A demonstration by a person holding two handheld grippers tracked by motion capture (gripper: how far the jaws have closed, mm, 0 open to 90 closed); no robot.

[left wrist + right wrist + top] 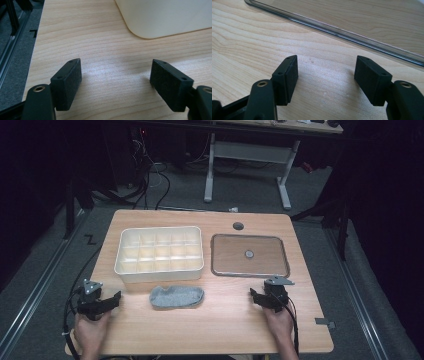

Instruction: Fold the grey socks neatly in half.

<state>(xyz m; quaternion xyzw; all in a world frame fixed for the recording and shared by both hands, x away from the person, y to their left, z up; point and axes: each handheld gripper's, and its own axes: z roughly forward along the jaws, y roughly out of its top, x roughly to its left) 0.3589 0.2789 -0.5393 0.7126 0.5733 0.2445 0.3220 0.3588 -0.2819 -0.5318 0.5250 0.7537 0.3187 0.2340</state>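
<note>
Tongs, left [116, 298]: jaws wide apart, nothing between them, resting low over the pale wooden bench [225, 330] near its front left corner, pointing toward the middle. Just beyond them stands the cream plastic divided organiser tray [160, 251]; its rounded corner [150, 27] shows in the left gripper view. In front of the tray, mid-bench, lies the small grey knitted sock [176, 296], flat and untouched, well apart from both tongs. To the right of the tray lies the clear rectangular lid with a round centre knob [249, 255]; its edge [362, 40] shows in the right gripper view. Tongs, right [254, 295]: also fully spread and empty, near the lid's front edge.

Judgement: start position, approach not yet begun. Next move likely calls for one set of tongs to travel inward and close on the sock.
</note>
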